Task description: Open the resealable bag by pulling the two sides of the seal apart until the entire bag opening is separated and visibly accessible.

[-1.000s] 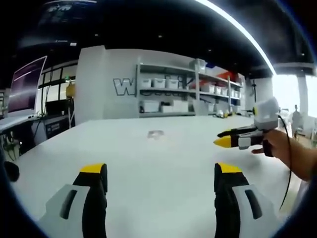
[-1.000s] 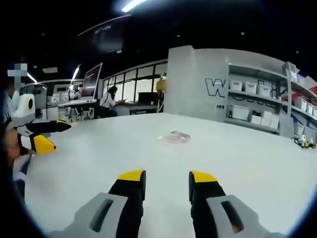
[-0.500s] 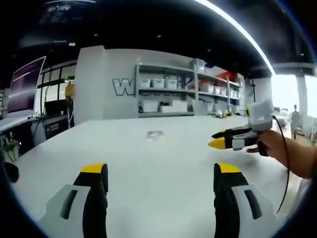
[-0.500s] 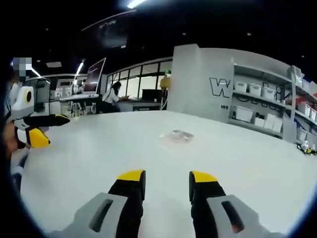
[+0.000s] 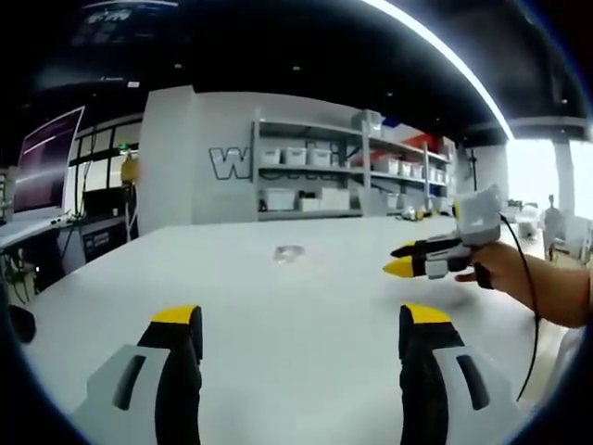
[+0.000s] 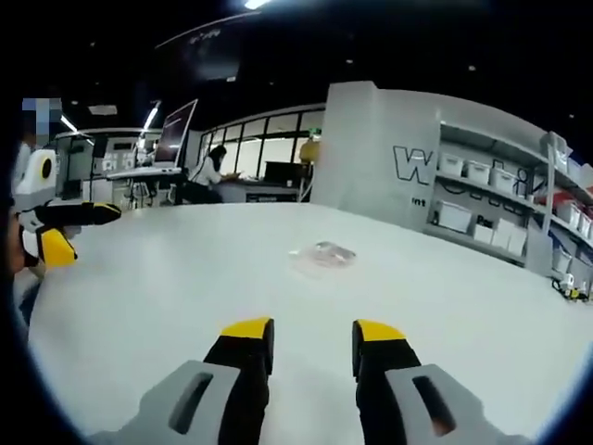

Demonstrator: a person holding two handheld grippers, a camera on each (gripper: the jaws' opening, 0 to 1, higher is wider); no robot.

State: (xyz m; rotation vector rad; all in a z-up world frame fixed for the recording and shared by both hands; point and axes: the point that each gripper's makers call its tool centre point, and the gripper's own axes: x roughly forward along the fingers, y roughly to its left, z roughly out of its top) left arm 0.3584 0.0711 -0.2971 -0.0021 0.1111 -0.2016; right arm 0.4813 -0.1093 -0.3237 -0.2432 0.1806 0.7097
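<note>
The left gripper point(image 5: 296, 320) hangs above the near part of a wide white surface point(image 5: 278, 306), its yellow-tipped fingers point(image 5: 176, 317) spread wide with nothing between them and touching nothing. The right gripper point(image 6: 313, 332) is likewise over the near part of the surface, its fingers point(image 6: 246, 328) set at a narrow gap, empty, with only bare surface showing between them.

The resealable bag point(image 6: 322, 254), small and clear, lies flat toward the middle of the surface, well apart from both grippers and ahead of them; in the left gripper view it is a pale patch point(image 5: 289, 252) farther toward the far edge. Whether its seal is parted cannot be told at this range.

In the left gripper view the right gripper comes in from the right, held by a hand point(image 5: 496, 269) with a cable trailing down. In the right gripper view the left gripper sits at the left edge point(image 6: 65, 227), fingers apart. Shelving point(image 5: 352, 171) with bins stands beyond the far edge.
</note>
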